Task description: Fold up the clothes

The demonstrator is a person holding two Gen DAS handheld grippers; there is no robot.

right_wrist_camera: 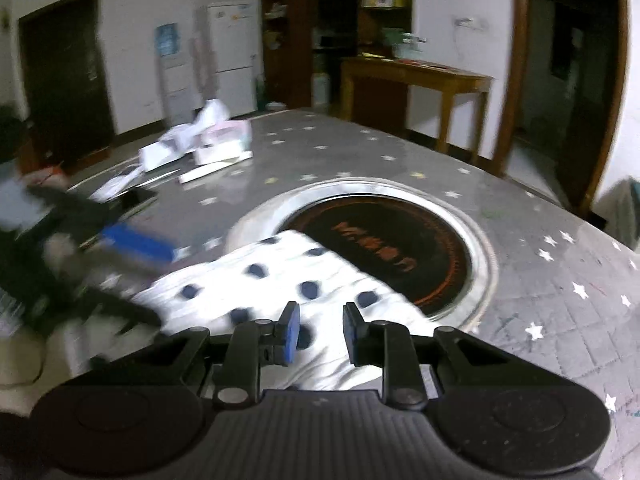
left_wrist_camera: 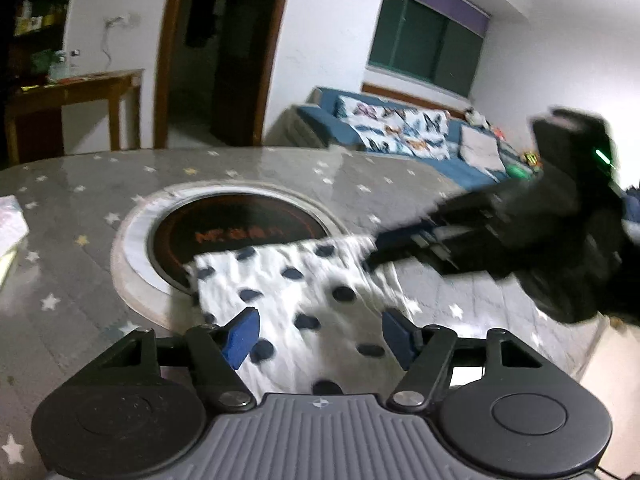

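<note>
A white garment with dark blue dots [left_wrist_camera: 304, 300] lies folded on the grey star-print table, its far edge over the round black cooktop [left_wrist_camera: 240, 236]. My left gripper [left_wrist_camera: 318, 336] is open above the garment's near part, holding nothing. In the left wrist view the right gripper [left_wrist_camera: 384, 246] reaches in from the right, blurred, its tips at the garment's right corner. In the right wrist view the garment [right_wrist_camera: 280, 280] lies below my right gripper [right_wrist_camera: 318, 334], whose blue pads stand apart with nothing between them. The left gripper [right_wrist_camera: 136, 248] shows blurred at the left.
A round recessed cooktop [right_wrist_camera: 392, 248] with a metal rim sits mid-table. Papers and boxes [right_wrist_camera: 200, 148] lie at the table's far left. A wooden side table [right_wrist_camera: 420, 76], a doorway, shelves and a blue sofa [left_wrist_camera: 400, 132] stand beyond the table.
</note>
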